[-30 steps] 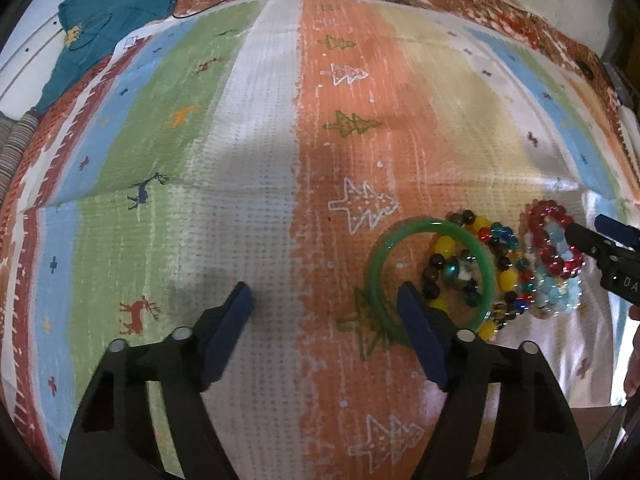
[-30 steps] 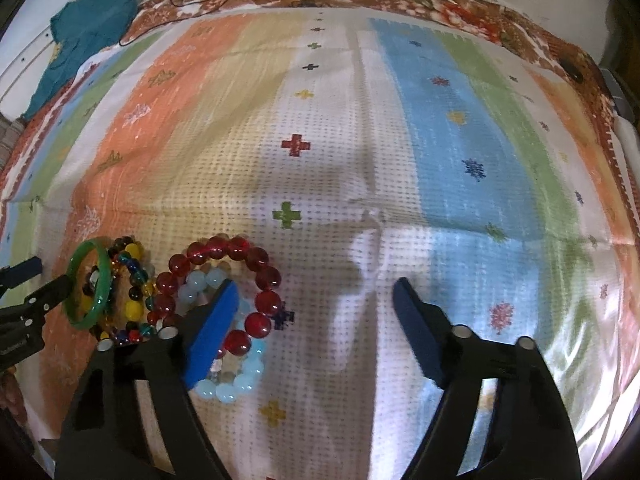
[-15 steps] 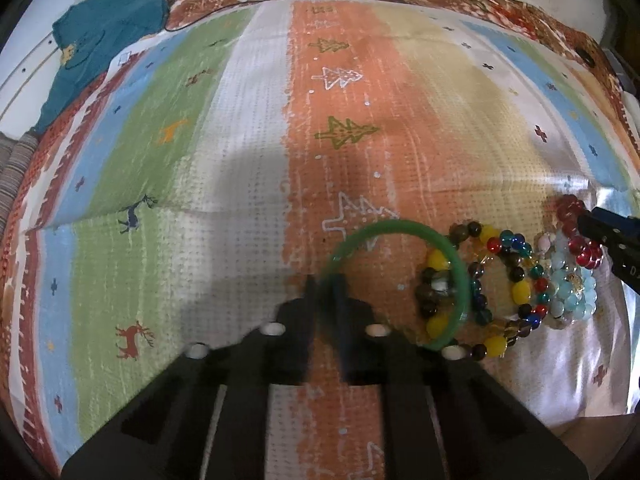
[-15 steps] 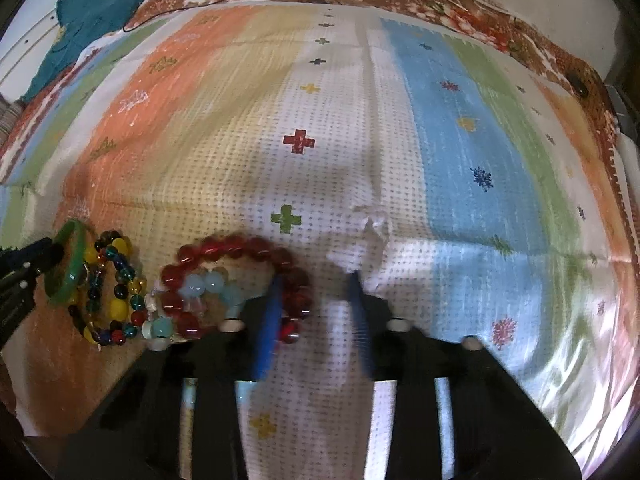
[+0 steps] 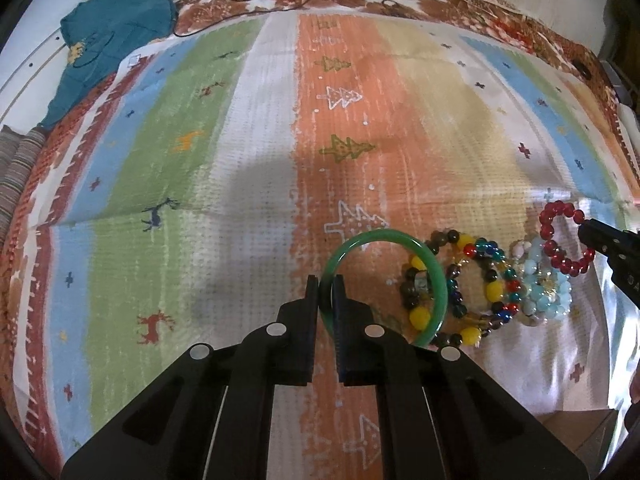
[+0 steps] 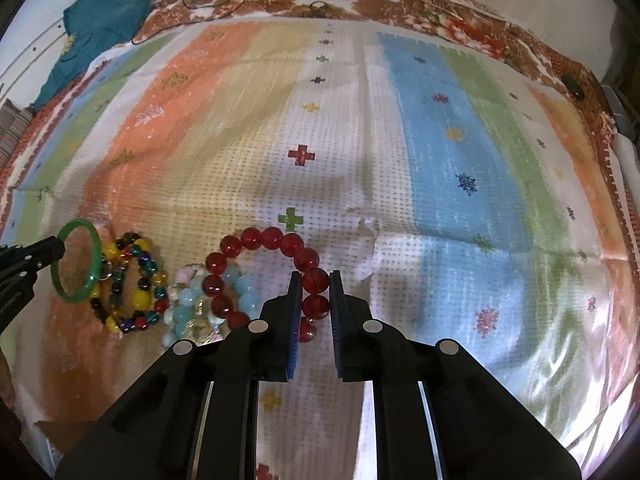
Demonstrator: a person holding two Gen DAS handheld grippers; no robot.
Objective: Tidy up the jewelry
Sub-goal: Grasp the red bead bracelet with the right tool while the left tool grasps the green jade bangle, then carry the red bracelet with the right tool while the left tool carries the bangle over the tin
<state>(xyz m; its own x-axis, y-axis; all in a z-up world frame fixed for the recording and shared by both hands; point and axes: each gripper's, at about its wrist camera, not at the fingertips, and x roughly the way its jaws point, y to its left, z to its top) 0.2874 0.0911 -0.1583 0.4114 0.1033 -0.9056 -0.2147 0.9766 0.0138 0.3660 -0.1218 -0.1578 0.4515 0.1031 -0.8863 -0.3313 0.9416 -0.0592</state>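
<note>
Two grippers, one bracelet each.
Left gripper (image 5: 326, 286) clamps the green bangle (image 5: 400, 237); right gripper (image 6: 315, 284) pinches the red bead bracelet (image 6: 264, 239).

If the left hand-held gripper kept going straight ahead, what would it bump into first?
Nothing new: the left hand-held gripper is already shut on the green bangle. Beyond the ring lies only the striped blanket, though depth is hard to judge.

The near arc of the smooth green bangle (image 5: 439, 280) is concealed behind the black fingers of the left gripper (image 5: 326, 280). Part of the red glass-bead bracelet (image 6: 256, 239) is obscured between the pads of the right gripper (image 6: 314, 280), and the pale blue bead bracelet (image 6: 188, 312) lies partly beneath it. The teal cloth garment (image 5: 116, 20) is cut off at the fisheye rim; its yellow marking is too small to identify.
</note>
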